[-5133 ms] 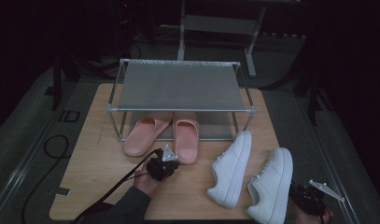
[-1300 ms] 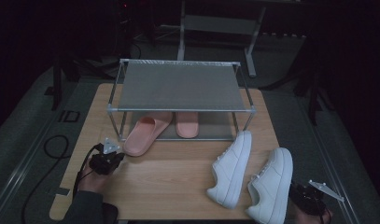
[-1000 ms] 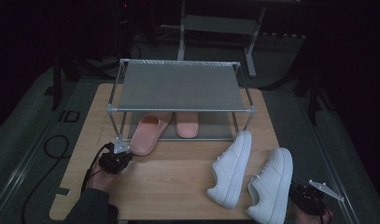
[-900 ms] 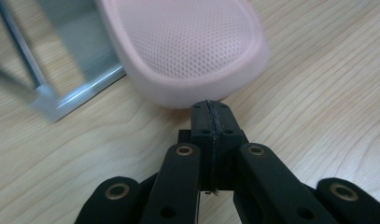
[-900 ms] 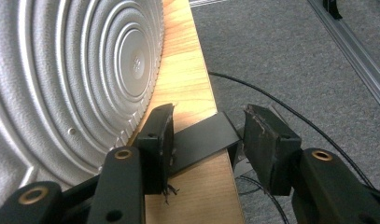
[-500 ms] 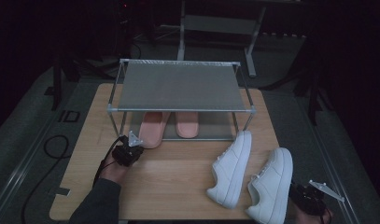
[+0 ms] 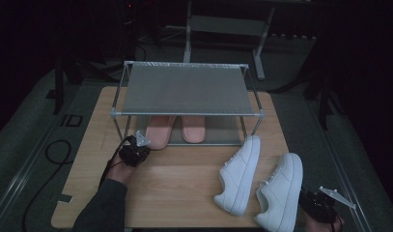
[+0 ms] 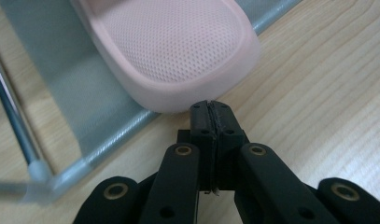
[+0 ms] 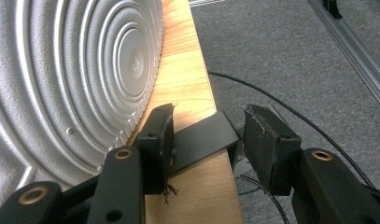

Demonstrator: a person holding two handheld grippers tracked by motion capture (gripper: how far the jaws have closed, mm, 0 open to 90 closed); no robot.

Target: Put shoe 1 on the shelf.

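The left gripper (image 8: 209, 109) is pressed shut with nothing between its pads, its tips set against the heel rim of the left pink slipper (image 8: 178, 51); that slipper lies just ahead of the fingertips, mostly on the grey lower shelf (image 8: 61, 93) of the metal rack (image 7: 184, 89), beside its twin (image 7: 193, 128). A push off-centre could be expected to swing the slipper askew rather than slide it in; the narrow tips might also slip under or over the rounded rim, or the foam might buckle against the shelf's raised edge. The slipper appears soft, with a finely dimpled footbed and a smooth, curved edge; the table (image 8: 327, 93) is pale wood-grain. The right gripper (image 9: 206, 135) stands partly open and empty at the table's corner, a white sneaker's (image 7: 281, 191) ringed, stippled sole (image 9: 71, 70) just left of its fingers.
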